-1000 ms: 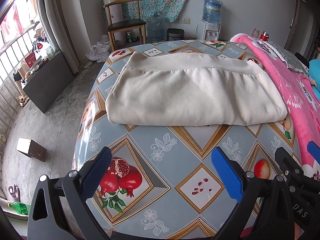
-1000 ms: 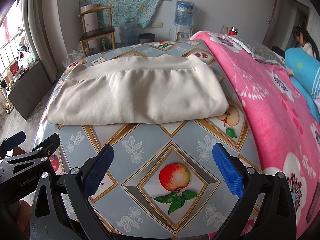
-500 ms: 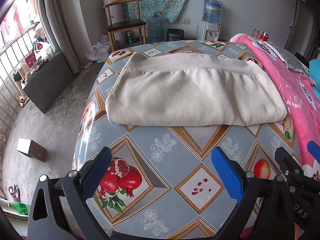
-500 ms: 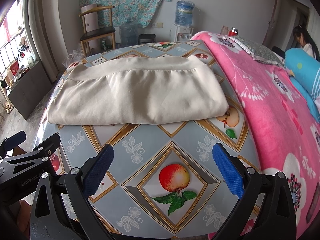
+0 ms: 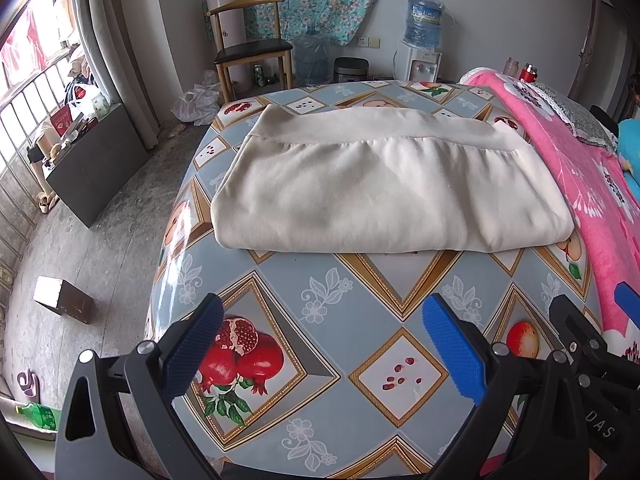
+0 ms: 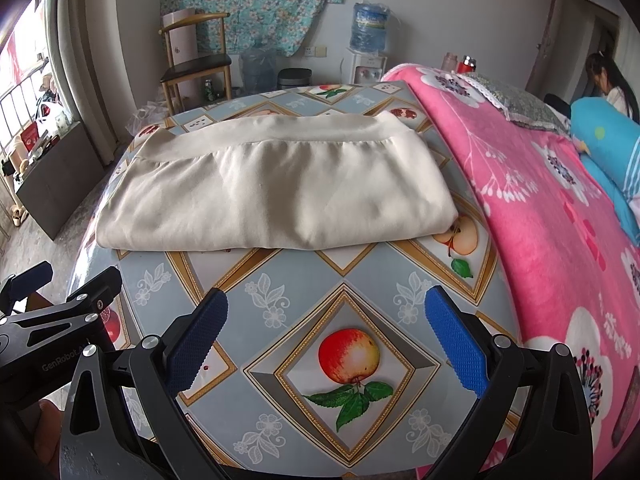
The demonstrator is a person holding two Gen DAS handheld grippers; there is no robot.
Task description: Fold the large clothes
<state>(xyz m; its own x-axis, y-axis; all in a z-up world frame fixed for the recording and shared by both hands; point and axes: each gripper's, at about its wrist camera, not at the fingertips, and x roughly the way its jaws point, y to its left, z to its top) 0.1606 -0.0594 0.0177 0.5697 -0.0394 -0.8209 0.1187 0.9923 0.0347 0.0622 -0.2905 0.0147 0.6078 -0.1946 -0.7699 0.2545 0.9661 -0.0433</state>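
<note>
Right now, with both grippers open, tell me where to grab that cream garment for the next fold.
Take the cream garment by its two near corners, coming in low from the near side: left gripper at the left corner, right gripper at the right one. The rounded near edge sits raised off the tablecloth, so fingers could probably slide under it.

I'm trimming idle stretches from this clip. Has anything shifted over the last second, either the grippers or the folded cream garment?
Nothing visibly changed. The left gripper and right gripper hover open and empty over the fruit-patterned tablecloth, short of the folded cream garment, which lies flat as before beside the pink blanket.
</note>
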